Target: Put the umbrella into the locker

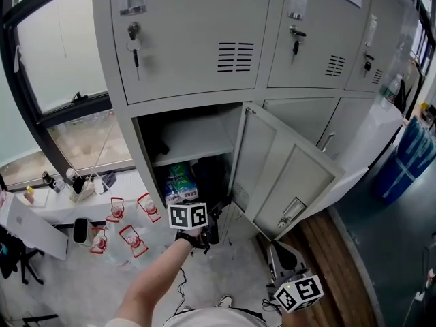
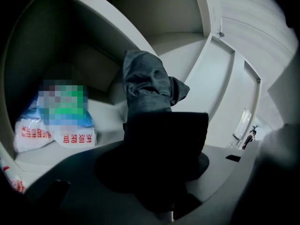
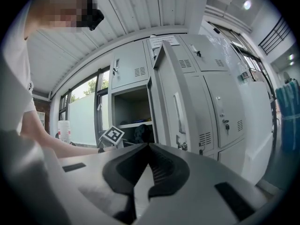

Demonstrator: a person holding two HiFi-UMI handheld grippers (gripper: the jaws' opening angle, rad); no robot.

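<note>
The grey locker's lower compartment (image 1: pixel 146 162) stands open, its door (image 1: pixel 286 169) swung out to the right. A dark folded umbrella (image 2: pixel 145 86) is held in my left gripper (image 2: pixel 161 125), which is shut on its lower end. The umbrella's tip reaches into the space under the shelf (image 2: pixel 108 36). In the head view the left gripper (image 1: pixel 204 222) is at the compartment's mouth, low down. My right gripper (image 3: pixel 149 144) hangs back near the floor by the door (image 1: pixel 298 291), shut with nothing in it.
A blue-and-green bag (image 1: pixel 179 182) sits inside the compartment at the left (image 2: pixel 54 116). Water bottles with red labels (image 1: pixel 129 234) lie on the floor at the left. Closed lockers with keys (image 1: pixel 134 46) are above. A blue bin (image 1: pixel 409 162) stands at the far right.
</note>
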